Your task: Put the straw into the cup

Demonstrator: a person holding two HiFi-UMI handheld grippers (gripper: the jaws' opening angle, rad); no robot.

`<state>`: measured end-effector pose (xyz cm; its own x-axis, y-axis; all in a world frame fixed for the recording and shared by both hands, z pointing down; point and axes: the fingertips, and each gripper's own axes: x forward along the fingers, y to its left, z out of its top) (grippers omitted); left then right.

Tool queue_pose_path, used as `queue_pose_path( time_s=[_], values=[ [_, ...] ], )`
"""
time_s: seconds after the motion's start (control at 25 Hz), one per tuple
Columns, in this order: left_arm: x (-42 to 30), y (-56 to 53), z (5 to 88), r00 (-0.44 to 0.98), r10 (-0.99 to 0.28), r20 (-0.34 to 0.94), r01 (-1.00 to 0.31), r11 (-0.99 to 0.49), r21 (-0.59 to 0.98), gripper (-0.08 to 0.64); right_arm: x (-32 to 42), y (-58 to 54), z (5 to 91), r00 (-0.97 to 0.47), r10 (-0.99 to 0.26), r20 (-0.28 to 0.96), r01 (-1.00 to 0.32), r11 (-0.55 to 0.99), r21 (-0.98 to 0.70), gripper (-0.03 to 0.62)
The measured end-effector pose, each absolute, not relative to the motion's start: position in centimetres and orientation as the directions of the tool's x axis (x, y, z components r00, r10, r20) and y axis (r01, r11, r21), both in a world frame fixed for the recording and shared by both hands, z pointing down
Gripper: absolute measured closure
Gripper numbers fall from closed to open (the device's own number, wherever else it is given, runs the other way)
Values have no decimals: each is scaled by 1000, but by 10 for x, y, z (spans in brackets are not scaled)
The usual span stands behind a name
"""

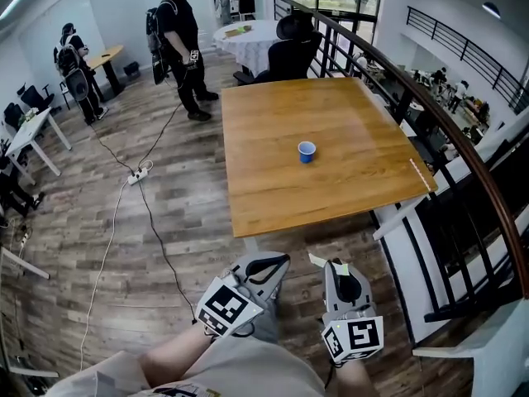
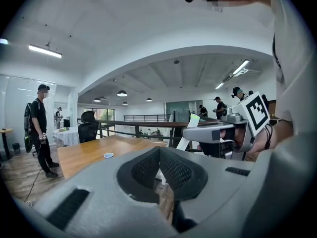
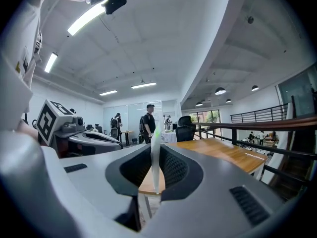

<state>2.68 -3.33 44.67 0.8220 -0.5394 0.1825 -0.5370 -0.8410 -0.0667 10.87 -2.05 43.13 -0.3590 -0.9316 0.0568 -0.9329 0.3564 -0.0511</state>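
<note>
the right gripper [image 3: 157, 175] has its fingers clamped on the wrapped straw [image 3: 155, 133], which stands upright between them; the left gripper [image 2: 159, 165] has its fingers together on nothing. both hang low in front of the person, short of the bench [image 1: 273, 139], where the blue cup [image 1: 307, 151] stands near the middle. this looks like the carry step: next, reach over and line the straw's end above the cup's mouth

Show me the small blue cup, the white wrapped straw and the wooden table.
small blue cup [image 1: 307, 150]: head view, open top.
white wrapped straw [image 3: 156, 162]: right gripper view, its middle.
wooden table [image 1: 273, 131]: head view, bare top.
</note>
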Motion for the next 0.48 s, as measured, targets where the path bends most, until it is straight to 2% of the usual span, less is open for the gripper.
queue_pose_path(
  time_s=[0.48],
  values=[
    [8, -183, 437, 823, -546, 160, -556, -831, 22, 546, 86, -158, 431, -363, -917, 164, -932, 357, -65, 538]
  ],
)
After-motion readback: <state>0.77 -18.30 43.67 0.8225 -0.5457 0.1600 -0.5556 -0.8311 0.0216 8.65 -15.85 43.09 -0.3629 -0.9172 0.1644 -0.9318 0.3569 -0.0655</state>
